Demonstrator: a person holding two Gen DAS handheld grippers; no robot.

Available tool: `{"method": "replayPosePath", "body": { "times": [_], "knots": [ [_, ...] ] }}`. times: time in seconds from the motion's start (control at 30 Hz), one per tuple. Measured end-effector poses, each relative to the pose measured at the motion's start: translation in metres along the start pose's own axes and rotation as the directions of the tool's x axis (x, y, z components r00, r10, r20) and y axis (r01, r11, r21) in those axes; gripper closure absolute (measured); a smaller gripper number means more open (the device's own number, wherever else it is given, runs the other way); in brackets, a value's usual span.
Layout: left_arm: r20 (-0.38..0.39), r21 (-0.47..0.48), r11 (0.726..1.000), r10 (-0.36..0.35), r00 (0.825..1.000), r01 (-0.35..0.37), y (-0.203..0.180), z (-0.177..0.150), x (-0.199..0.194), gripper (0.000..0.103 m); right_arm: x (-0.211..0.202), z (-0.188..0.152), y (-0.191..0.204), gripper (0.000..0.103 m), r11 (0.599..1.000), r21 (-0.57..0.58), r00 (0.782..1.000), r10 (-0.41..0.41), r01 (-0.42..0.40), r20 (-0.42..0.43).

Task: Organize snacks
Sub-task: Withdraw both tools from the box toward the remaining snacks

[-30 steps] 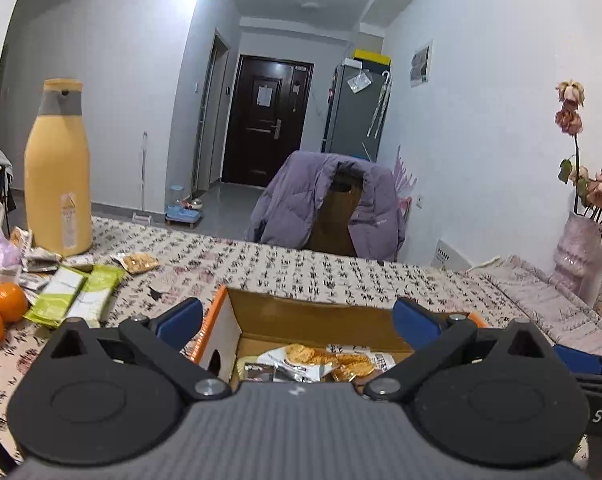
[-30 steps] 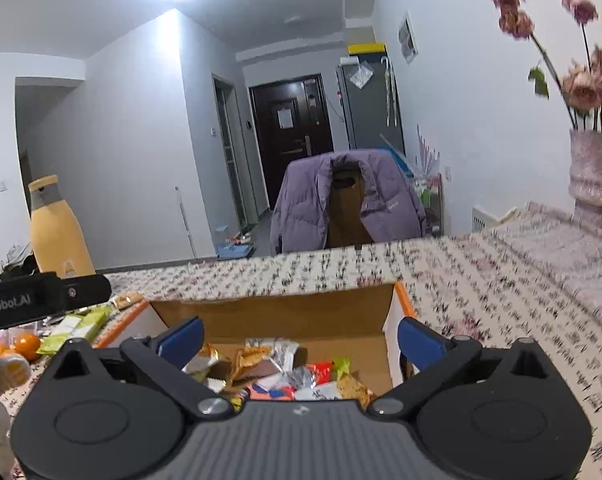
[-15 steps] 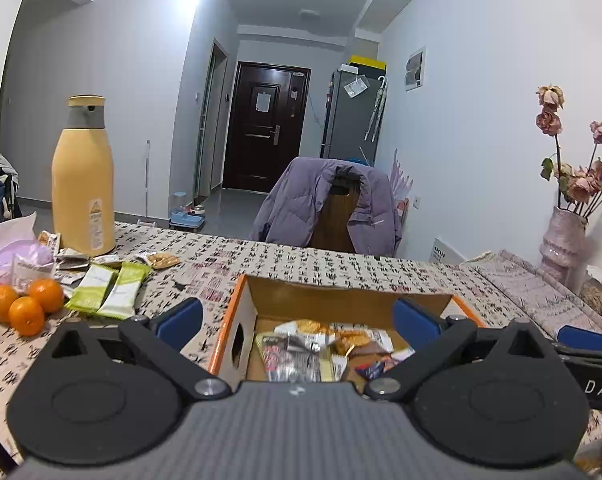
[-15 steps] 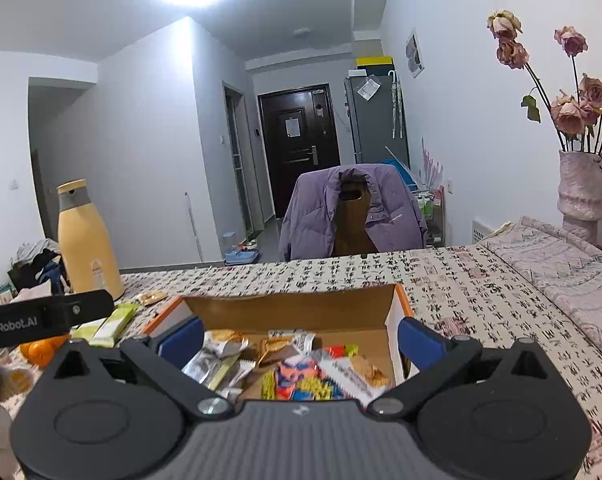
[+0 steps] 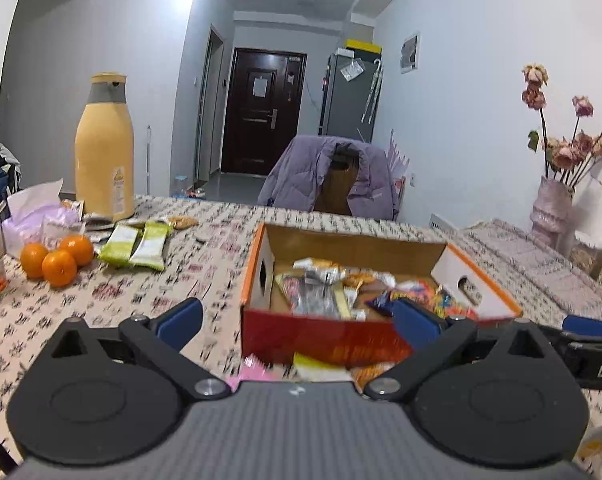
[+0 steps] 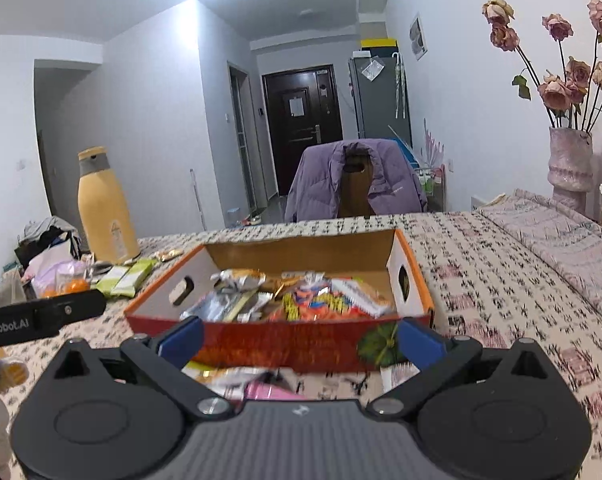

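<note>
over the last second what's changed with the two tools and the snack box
Both tools, left and right, drew back and up from the snack box, baring its red front and loose packets before it. Both stayed open and empty; box, thermos and oranges stayed put.

Both wrist views low, near, facing the shared snack box [image 5: 341,336] [image 6: 293,344].

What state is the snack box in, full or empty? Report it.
Partly full. The open-topped cardboard box holds a loose pile of snack packets covering its floor, below the rim. More packets lie outside on the table.
</note>
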State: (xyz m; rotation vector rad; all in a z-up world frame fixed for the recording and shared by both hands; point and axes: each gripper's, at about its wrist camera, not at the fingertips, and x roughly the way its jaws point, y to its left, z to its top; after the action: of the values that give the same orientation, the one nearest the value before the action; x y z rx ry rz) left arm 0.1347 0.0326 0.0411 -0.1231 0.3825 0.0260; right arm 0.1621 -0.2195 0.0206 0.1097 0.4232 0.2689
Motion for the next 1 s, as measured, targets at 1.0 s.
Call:
{"method": "replayPosePath", "body": {
  "times": [1.0],
  "knots": [
    [-0.128,-0.010,0.999,0.034,0.991,-0.035,0.032,-0.043,-0.003,0.000,0.079,-0.051,0.008,0.002,0.998,0.069,0.959,0.022,-0.003,-0.281]
  ]
}}
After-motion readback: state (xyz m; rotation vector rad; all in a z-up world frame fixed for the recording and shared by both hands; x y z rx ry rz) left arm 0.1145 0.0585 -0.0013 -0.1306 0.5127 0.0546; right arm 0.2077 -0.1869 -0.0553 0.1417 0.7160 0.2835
